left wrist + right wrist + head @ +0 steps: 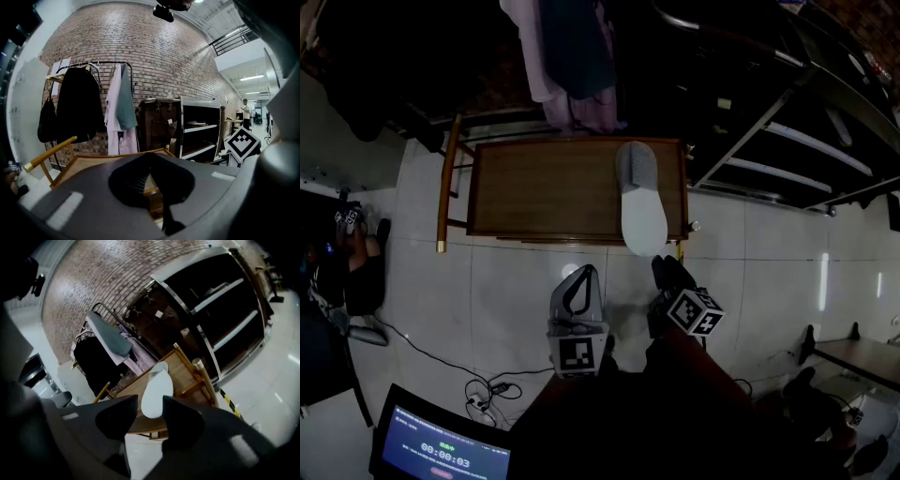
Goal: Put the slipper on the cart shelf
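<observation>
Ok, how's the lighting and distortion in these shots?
Head view: dim, top and bottom nearly black, but the pale slipper stands out on the wooden cart; glare streaks on the floor. Left gripper view: well lit, brick wall bowed by the lens. Right gripper view: tilted, dark corners, slipper sharp.

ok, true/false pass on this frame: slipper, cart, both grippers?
1. The slipper lies on top of the wooden cart. True.
2. The right gripper is shut on the slipper. False: its jaws stand apart, short of the slipper, holding nothing.
3. The left gripper is shut with nothing in it. True.
4. In the head view the slipper is at the cart's left end. False: it is near the right end, its near end past the edge.
5. Clothes hang behind the cart. True.
</observation>
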`<state>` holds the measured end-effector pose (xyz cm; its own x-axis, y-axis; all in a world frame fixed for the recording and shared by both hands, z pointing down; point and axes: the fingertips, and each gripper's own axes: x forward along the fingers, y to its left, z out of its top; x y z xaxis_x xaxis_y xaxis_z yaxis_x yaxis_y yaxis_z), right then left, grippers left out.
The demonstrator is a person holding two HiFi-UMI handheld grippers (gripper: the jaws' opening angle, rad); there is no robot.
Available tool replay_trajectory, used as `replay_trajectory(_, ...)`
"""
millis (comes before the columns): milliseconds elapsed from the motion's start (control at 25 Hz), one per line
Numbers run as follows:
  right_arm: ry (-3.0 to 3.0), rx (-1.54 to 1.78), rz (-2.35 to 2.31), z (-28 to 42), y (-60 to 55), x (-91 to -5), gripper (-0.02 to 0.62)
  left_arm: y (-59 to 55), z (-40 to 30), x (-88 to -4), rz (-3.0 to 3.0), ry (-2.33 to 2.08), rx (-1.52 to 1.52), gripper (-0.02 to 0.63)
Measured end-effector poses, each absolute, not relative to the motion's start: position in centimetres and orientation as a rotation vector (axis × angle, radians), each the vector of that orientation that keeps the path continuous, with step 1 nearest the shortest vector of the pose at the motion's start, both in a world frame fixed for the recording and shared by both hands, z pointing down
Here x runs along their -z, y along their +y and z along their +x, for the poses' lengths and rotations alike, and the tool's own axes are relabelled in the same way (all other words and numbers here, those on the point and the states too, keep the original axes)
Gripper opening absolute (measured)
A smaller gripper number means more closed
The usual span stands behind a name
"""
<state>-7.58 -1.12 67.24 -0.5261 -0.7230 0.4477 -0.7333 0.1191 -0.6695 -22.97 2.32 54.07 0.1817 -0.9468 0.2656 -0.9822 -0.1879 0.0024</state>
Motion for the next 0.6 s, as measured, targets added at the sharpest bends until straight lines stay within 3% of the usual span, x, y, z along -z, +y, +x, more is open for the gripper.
replay_trajectory(240,-2.194,-1.774,1.633,-8.1,-2.9,-72.0,0.248,2.7,-24.0,-54.8,2.264,-1.890,-0.339,0.015)
replay_trajectory(520,-2.011,-2.122,1.738,-9.0,-5.1,-74.6,0.250,4.1,-25.4,-54.7,2.233,-1.915,-0.395,0.015)
replay_trajectory(600,-1.978,-2.160,1.764,-8.9,-5.4,-74.7,0.218,4.4,-25.7,-54.6,2.230,-1.926,-0.397,0.015)
